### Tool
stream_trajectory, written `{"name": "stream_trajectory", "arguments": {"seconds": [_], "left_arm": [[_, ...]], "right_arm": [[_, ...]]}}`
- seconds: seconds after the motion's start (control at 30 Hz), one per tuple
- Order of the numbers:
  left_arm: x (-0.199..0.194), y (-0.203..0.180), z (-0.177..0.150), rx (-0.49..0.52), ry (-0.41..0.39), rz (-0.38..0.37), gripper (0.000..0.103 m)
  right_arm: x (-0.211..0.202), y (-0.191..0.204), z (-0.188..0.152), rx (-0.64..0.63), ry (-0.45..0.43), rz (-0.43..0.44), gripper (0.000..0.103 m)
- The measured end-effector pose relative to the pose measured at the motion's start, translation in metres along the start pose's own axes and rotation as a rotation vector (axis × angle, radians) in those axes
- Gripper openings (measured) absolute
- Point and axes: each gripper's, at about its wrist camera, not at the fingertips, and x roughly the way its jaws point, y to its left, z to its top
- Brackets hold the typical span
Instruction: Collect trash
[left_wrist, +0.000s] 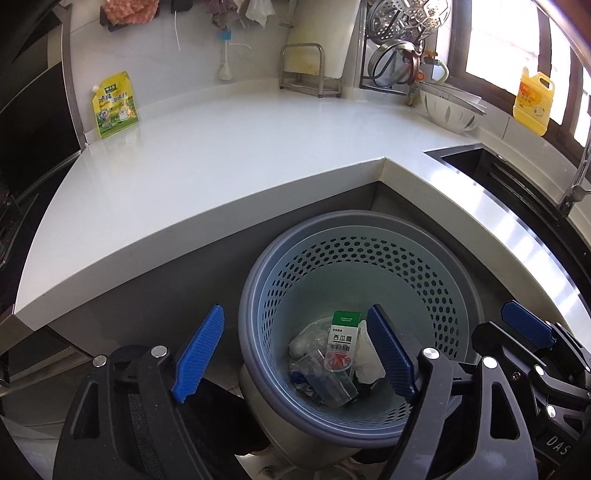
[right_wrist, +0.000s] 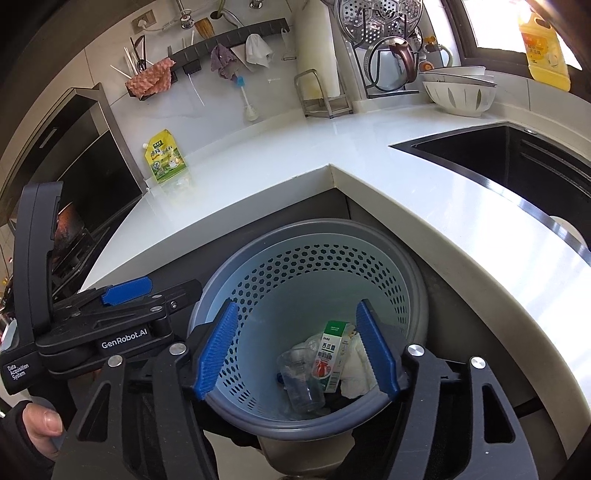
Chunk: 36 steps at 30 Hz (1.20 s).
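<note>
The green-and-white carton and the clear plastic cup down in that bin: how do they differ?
The carton is opaque, boxy and printed; the clear plastic cup is see-through, round and plain. The carton leans on the white crumpled paper; the cup lies on its side. Both sit in the blue perforated bin, below both open grippers.

A blue perforated bin (left_wrist: 424, 273) is standing upright on the floor, near the desk's inner corner. Inside it, a green-and-white box (left_wrist: 341, 341) is lying tilted over a clear cup (left_wrist: 328, 376), with a white wad (left_wrist: 365, 356) just right of it and crumpled plastic (left_wrist: 304, 341) left.
</note>
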Motion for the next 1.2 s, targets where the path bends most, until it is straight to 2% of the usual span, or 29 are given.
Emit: {"name": "stream_trajectory", "arguments": {"seconds": [0.2,0.33,0.73,1.2], "left_arm": [[-0.005,0.002,-0.002,-0.005,-0.005,0.011,0.084],[-0.01,0.003,-0.002,-0.006,-0.019,0.016,0.093],[-0.018,0.004,-0.004,-0.003,-0.02,0.042,0.096],[-0.018,0.009,-0.005,-0.015,-0.01,0.063,0.097]], "right_arm": [[-0.004,-0.002,0.001,0.006,-0.008,-0.031,0.068],[-0.005,0.0,0.001,0.001,-0.002,-0.045,0.068],[-0.01,0.002,0.001,0.015,-0.012,-0.108,0.083],[-0.014,0.006,0.003,0.043,-0.027,-0.182,0.084]]}}
